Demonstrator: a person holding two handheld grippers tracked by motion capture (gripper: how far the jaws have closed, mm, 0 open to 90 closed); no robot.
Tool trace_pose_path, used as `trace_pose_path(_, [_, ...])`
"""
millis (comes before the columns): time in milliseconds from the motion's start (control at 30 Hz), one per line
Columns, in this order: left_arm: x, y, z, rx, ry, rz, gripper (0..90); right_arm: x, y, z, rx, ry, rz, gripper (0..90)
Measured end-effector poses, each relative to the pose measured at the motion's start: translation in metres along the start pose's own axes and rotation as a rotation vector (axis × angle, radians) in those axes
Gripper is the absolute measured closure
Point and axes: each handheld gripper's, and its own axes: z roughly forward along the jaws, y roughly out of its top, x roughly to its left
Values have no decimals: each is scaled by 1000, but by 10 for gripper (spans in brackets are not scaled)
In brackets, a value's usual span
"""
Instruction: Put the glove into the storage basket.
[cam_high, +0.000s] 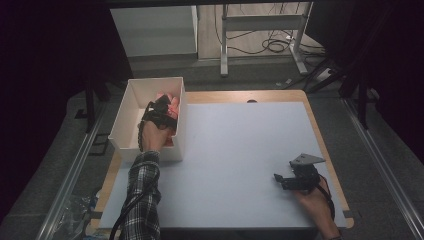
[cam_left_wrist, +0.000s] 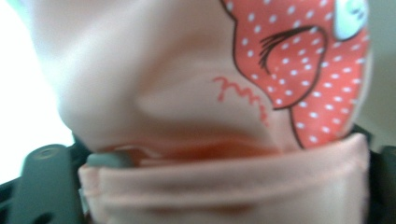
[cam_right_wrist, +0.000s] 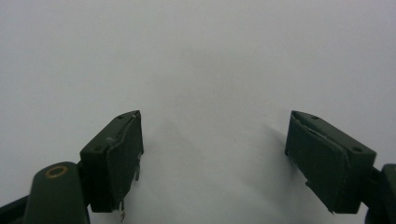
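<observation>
A white sheet covers the bench (cam_high: 240, 150), dark floor all around it. At its far left corner stands a white box (cam_high: 120, 117), and the left gripper (cam_high: 162, 107) reaches down into it, where a pink garment (cam_left_wrist: 154, 93) with a red dotted print lies bunched right against its fingers; whether they pinch the cloth I cannot tell. The right gripper (cam_right_wrist: 212, 158) rests well apart near the right edge, fingers spread wide over bare sheet, so the left hand is far nearer.

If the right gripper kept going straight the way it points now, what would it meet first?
Likely nothing soon: the right gripper, jaws open, points across the bare white table top. The way looks free, though its tilt toward the surface is unclear.
</observation>
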Motion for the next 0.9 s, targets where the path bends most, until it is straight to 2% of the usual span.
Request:
trace_pose_path(167, [1, 1, -8, -27, -8, -8, 68, 0, 0, 0, 0, 0, 0, 195])
trace_pose_path(333, [1, 0, -14, -31, -14, 5, 51, 0, 0, 0, 0, 0, -1, 194])
trace_pose_path(367, [1, 0, -16, -44, -19, -3, 49, 0, 0, 0, 0, -1, -1, 194])
trace_pose_path(533, [4, -3, -26, -87, -30, 12, 50, 0, 0, 0, 0, -1, 0, 194])
trace_pose_path(900, [6, -9, -42, -146, -40, 43, 48, 0, 0, 0, -1, -2, 0, 192])
